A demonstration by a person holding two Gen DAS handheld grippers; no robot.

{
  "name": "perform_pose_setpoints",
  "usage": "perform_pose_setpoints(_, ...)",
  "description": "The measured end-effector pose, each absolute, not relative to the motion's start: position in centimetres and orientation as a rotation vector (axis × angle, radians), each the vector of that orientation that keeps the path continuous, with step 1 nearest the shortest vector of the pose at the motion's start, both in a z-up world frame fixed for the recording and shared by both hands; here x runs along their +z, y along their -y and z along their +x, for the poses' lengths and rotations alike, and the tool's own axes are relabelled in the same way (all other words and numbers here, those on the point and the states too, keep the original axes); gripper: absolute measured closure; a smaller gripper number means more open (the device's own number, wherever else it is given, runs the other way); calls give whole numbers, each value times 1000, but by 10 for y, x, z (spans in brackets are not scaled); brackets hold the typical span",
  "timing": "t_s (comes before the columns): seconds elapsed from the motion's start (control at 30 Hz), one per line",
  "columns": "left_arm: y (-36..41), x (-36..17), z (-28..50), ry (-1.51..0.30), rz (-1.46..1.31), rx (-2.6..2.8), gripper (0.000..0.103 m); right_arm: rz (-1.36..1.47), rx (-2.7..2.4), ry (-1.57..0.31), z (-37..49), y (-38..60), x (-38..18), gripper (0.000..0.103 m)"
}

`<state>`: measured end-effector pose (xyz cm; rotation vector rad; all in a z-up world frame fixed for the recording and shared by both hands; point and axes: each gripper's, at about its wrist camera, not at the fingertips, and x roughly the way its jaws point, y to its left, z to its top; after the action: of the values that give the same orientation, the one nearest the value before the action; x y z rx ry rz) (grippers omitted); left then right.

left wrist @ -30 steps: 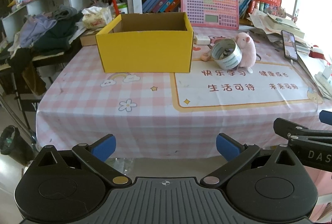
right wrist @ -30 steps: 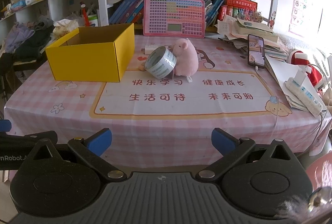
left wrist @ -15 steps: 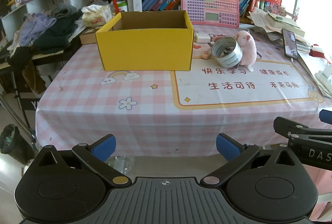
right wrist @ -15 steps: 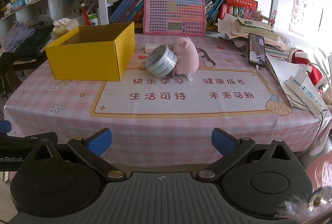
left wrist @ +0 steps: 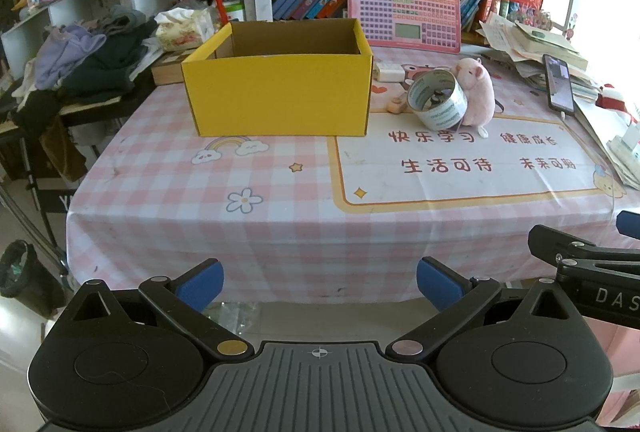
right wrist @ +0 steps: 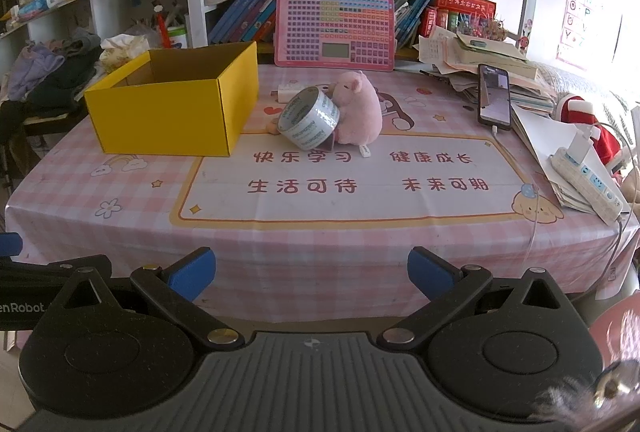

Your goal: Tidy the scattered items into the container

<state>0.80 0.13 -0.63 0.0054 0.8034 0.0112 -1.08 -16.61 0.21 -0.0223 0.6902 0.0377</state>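
Note:
An open yellow cardboard box (left wrist: 280, 92) (right wrist: 172, 108) stands on the pink checked table. Right of it a roll of clear tape (left wrist: 438, 100) (right wrist: 310, 118) leans against a pink plush pig (left wrist: 476, 92) (right wrist: 358, 108). A small beige item (left wrist: 394, 107) lies between box and tape, and a white charger block (left wrist: 386, 71) (right wrist: 290, 91) lies behind them. My left gripper (left wrist: 319, 282) is open and empty, short of the table's front edge. My right gripper (right wrist: 311, 272) is open and empty, also short of the edge, to the right of the left one.
A phone (right wrist: 494, 98) on a cable, stacked papers (right wrist: 492, 64) and a power strip (right wrist: 586, 184) sit at the table's right side. A pink keyboard toy (right wrist: 334, 28) leans against the bookshelf behind. Clothes (left wrist: 92, 60) are piled on a side table at left.
Both grippers have risen slightly and tilted down a little toward the table, so the table appears lower in view. Nothing on the table has moved.

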Motion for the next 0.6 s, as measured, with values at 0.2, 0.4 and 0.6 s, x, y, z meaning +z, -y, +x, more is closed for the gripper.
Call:
perform_pose_setpoints(0.2, -1, -7, 12, -810, 6, 12, 0, -24, 40, -695, -7, 167, 0, 0)
perform_pose_setpoints(0.4, -4, -8, 12, -814, 4, 16, 0, -27, 43, -697, -5, 164, 0, 0)
perform_pose_setpoints(0.6, -9, -8, 15, -812, -1, 20, 0, -20, 56, -710, -2, 160, -1, 0)
